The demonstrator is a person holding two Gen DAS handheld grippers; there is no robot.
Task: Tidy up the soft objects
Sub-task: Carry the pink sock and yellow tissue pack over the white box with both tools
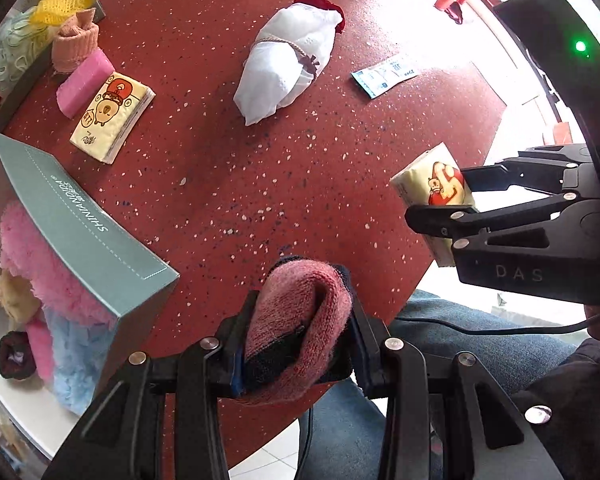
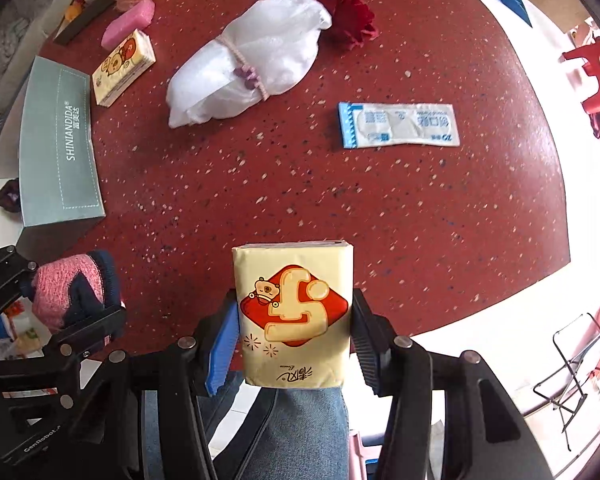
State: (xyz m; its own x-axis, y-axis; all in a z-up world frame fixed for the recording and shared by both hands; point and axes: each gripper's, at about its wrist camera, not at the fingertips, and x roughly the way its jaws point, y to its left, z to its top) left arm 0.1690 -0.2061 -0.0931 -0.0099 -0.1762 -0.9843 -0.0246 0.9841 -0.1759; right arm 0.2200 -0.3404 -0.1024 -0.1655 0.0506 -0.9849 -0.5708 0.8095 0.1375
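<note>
Above the near edge of the red table (image 1: 260, 184), the left gripper (image 1: 296, 340) is clamped on a rolled pink sock (image 1: 296, 312), and the right gripper (image 2: 294, 336) grips a yellow tissue pack (image 2: 294, 312) by its two sides, both loads clear of the surface; the teal box (image 1: 88, 236), open and already bedded with fluffy pink and blue cloth, sits at nine o'clock in the left view, so the sock probably goes there next; carry it level over the rim, lower well inside before parting the fingers, and avoid catching the raised flap; keep the pack's squeeze gentle, since it will dent; the left gripper points forward and slightly down across the table, the right one comes in from three o'clock, roughly level; still out on the table are a second pack (image 1: 112, 116) at ten o'clock, a white bundle (image 1: 288, 64) at twelve and a sachet (image 2: 398, 125).
</note>
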